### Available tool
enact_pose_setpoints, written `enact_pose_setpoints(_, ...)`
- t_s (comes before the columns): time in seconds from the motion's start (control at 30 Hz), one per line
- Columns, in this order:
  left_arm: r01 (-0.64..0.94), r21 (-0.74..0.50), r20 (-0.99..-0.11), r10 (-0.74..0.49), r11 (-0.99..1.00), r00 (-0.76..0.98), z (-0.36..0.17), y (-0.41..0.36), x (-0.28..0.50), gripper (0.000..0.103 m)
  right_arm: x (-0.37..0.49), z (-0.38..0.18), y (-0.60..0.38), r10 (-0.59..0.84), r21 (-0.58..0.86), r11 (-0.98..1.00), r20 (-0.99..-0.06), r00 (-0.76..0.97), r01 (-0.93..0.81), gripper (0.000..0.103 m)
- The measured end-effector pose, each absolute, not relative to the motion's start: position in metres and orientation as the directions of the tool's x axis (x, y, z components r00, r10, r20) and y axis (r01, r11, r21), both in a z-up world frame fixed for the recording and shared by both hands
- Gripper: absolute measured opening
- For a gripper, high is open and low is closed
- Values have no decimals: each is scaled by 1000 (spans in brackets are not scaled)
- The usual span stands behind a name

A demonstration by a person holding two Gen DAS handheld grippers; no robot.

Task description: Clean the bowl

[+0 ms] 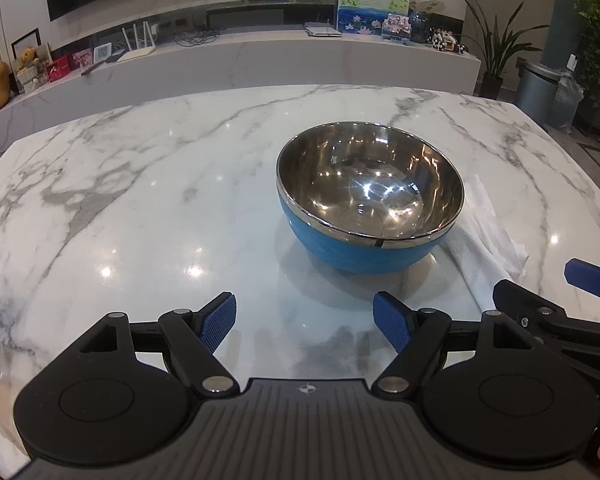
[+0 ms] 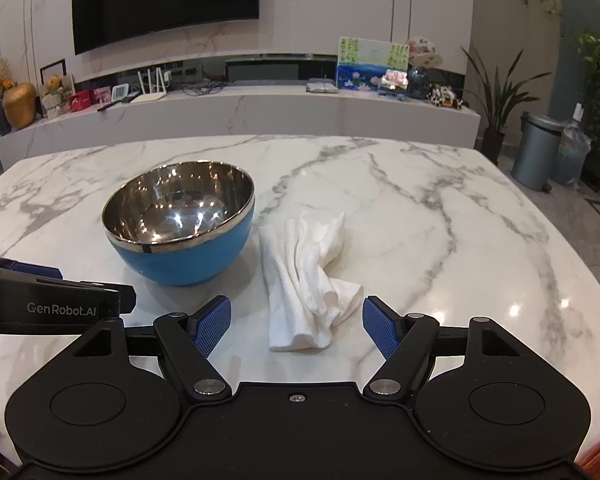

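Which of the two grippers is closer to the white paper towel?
Right. The right gripper is open with the towel's near end between its fingers. The left gripper is open in front of the bowl, beside the towel.

From your left wrist view, the bowl (image 1: 370,200) covers the near-left part of the paper towel (image 1: 486,240), and the right gripper (image 1: 580,300) runs out past the right edge. From your right wrist view, the left gripper (image 2: 56,296) is cut off at the left edge. The small cards (image 2: 96,98) on the far shelf (image 2: 260,108) are too small to read.
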State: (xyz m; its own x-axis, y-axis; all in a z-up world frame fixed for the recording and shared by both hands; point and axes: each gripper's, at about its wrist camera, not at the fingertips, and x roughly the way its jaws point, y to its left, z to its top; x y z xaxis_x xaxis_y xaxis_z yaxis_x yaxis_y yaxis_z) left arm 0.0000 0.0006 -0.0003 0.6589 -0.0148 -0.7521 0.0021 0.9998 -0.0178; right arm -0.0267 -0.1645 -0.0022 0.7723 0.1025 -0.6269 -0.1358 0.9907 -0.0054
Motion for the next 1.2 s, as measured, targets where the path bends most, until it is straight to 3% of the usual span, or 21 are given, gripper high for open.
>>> enact_pose_setpoints(1.2, 5, -45, -761, -38, 999, 648, -3, 3, 0, 80, -24, -7, -166, 114, 6, 989, -666, 737, -147, 71)
